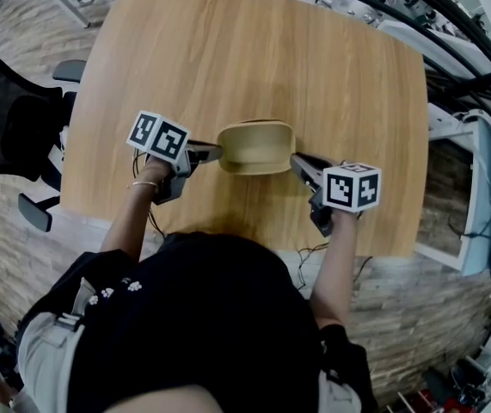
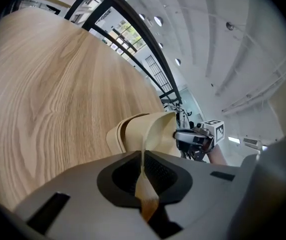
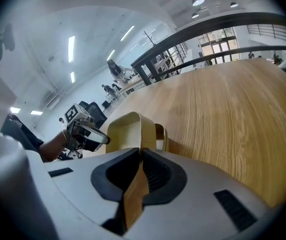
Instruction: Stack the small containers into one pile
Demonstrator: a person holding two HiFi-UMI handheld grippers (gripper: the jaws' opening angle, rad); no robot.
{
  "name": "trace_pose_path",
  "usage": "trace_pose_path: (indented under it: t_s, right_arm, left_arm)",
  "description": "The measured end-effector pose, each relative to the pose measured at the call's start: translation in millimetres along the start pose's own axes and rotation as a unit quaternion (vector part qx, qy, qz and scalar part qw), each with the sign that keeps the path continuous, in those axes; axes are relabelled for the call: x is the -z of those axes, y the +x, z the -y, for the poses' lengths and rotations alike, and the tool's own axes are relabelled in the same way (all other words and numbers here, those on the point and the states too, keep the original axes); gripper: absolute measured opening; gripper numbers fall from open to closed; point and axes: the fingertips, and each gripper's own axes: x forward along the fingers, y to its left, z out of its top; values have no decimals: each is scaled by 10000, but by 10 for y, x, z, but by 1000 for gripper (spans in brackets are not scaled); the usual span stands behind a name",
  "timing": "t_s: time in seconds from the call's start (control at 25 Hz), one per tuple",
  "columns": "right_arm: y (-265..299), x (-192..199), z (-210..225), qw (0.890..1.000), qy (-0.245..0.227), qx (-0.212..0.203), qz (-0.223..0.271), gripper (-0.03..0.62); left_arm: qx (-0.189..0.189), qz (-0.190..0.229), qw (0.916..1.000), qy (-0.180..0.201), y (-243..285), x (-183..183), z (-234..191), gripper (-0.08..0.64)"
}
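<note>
A beige container sits near the front of the round wooden table, with a second one nested under it; two rims show in the left gripper view. My left gripper is shut on its left rim, and the thin wall runs between the pads. My right gripper is shut on the right rim, with the wall pinched between its pads. Each gripper shows in the other's view, the right gripper across the container and the left gripper likewise.
A black office chair stands left of the table. A white and blue bench stands to the right. The table's front edge lies just behind both grippers, close to the person's body. Bare tabletop stretches beyond the container.
</note>
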Motion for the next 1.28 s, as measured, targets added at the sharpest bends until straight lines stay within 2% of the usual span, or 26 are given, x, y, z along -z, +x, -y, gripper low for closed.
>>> trace_pose_path:
  t_s: [0.4,0.76,0.84,1.04,1.28]
  right_arm:
    - [155,22,123,9990,-107,302,-295,35]
    - [252,50,246,9971,-275,508,-504,35]
    - [267,42,258,9963,-393,560,-515,36]
    - [237,11,247,9953,-687,571,-386,37]
    - [168,-21,287,9960,-674,566,-145,37]
  left_arm:
    - [-38,-101,9999,-84,55,-17,-114,32]
    - [78,-99,9998,-165,91,-35,-105,35]
    - [30,-79,10000,-4,91,-49,-103,37]
    - [-198,-139,9969,753,92,-41,-47,38]
    - [-388,-48,9896,1387,42,-11,-36,41]
